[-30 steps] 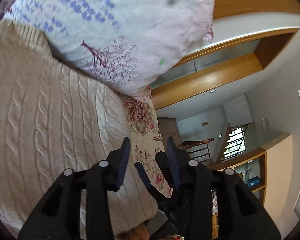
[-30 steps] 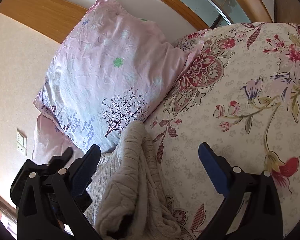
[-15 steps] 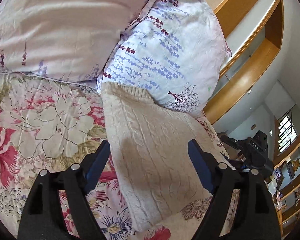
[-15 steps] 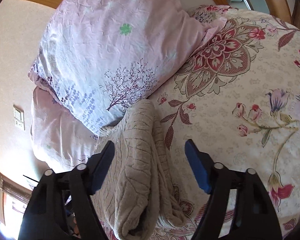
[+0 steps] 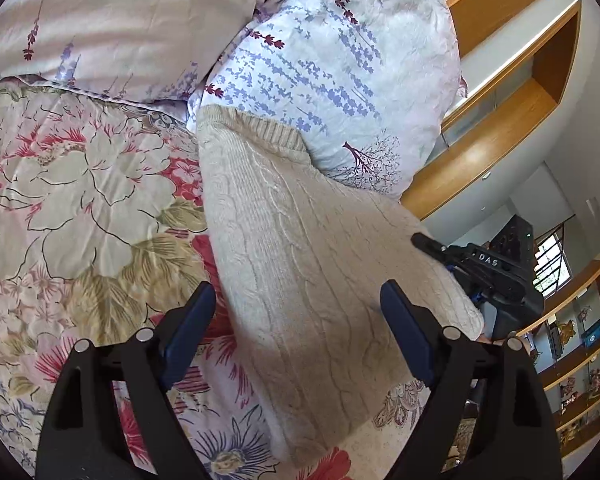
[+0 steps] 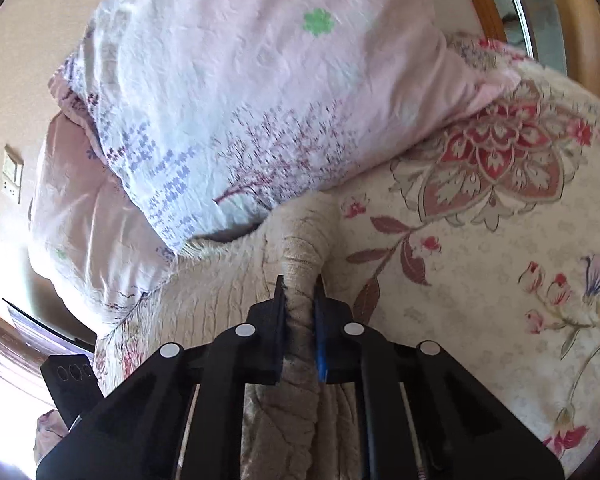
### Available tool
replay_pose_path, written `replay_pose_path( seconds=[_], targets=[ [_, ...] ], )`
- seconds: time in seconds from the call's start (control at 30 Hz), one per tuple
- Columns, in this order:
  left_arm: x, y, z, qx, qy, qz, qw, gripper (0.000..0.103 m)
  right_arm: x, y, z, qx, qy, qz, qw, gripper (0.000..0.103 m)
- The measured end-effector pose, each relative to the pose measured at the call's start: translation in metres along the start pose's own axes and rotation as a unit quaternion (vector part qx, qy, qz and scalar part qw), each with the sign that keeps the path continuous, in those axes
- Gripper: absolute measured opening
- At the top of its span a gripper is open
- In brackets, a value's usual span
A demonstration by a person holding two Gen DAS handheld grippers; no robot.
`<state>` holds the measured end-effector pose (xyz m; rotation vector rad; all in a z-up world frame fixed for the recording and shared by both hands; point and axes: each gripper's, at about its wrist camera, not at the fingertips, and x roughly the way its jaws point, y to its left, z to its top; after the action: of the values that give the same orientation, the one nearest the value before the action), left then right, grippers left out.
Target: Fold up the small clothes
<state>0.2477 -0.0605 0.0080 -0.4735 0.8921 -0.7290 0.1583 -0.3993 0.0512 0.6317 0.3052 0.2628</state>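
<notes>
Both wrist views look forward along their tongs, close over the bed [image 5: 80,200], sharing the cream sweater [image 5: 300,260] and the printed pillow [image 6: 260,100] from opposite sides.

Each tool [image 5: 300,328] [image 6: 300,312] has black arms, blue finger pads (silver rivets at pivots).

**mika:** so what's the garment?

**jo:** a cream cable-knit wool sweater [image 5: 300,264], folded into a long narrow strip. It lies on the bed, running diagonally, with its ribbed end tucked right up against a pillow.

**mika:** flat?

**jo:** mostly. From the right wrist view, the sweater [image 6: 300,280] has one edge bunched into a thick, raised fold, and that ridge is pinched. The rest spreads out beside it, lying limp.
</notes>
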Motion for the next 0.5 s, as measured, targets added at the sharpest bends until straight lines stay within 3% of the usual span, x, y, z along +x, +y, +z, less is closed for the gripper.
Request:
replay_pose_path(
  seconds=[0.1,0.3,0.5],
  targets=[
    [0.001,-0.003,-0.002,0.006,0.003,-0.005,1.0000,0.084,-0.014,0.012,0.005,-0.032,-0.035,-0.015,0.999,0.009],
    [0.003,-0.010,-0.004,0.021,0.009,-0.007,0.9997,0.083,-0.011,0.016,0.003,-0.070,-0.042,-0.073,0.994,0.009],
    [0.007,-0.015,-0.007,0.036,0.020,0.002,0.9991,0.081,0.025,-0.008,-0.001,-0.063,0.007,-0.141,0.988,0.009]
  ],
)
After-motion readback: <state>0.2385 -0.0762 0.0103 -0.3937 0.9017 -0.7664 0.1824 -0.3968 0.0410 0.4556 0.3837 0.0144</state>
